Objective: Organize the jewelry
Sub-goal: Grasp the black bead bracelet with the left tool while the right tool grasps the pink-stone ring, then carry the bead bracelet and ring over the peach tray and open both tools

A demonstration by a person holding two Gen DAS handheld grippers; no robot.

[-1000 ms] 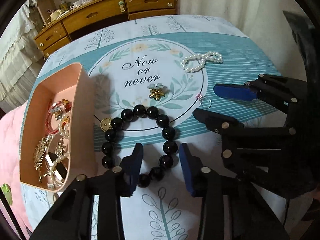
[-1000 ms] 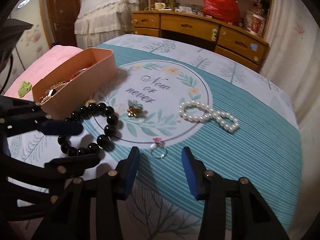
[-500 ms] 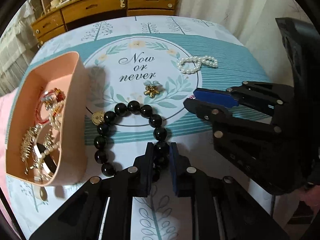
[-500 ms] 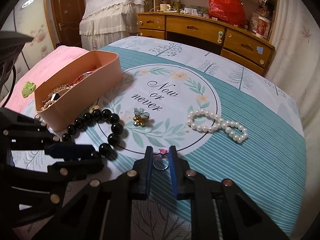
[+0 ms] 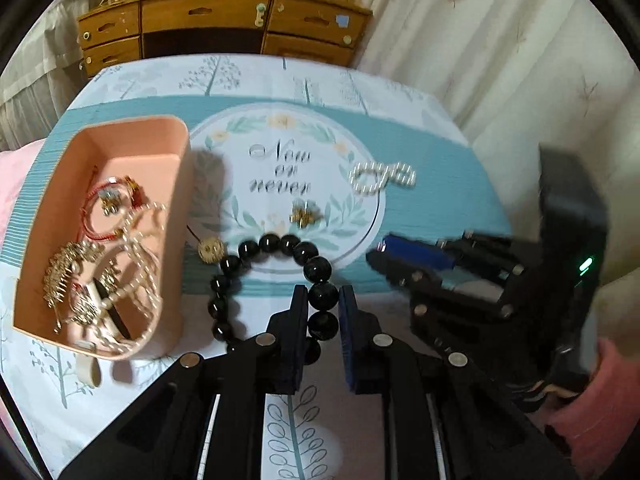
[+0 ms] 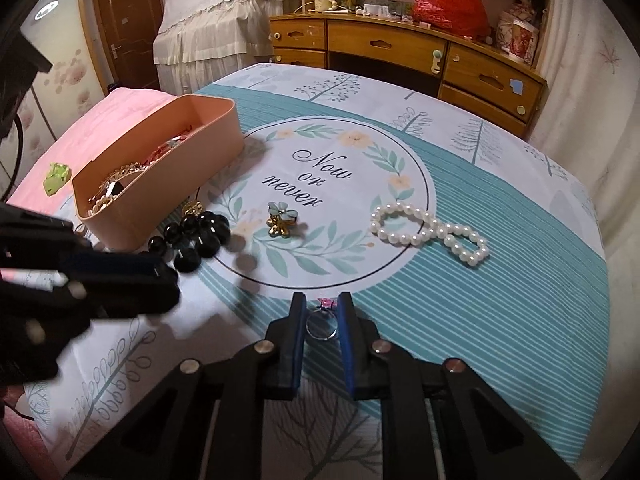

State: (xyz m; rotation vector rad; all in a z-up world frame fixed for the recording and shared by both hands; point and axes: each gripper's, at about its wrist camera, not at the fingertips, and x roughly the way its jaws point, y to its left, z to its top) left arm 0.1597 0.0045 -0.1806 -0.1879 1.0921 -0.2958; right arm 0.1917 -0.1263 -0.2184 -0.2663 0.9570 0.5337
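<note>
Pinching black bead bracelet [image 5: 276, 276] in left tongs [image 5: 323, 300], ring [image 6: 321, 325] in right tongs [image 6: 322, 312].

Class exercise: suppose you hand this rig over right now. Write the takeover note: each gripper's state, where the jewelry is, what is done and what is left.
Left gripper: shut on the black bead bracelet, lifted, most beads hanging free.
Right gripper: shut on the silver ring with a pink stone, just above the tablecloth.
Pink box sits at the left of the table, already holding chains, pearls and a red cord bracelet.
Not yet boxed, lying on the cloth: pearl bracelet and flower brooch.
Left to do: carry bracelet and ring to the box, release, then fetch the pearls and brooch.
</note>
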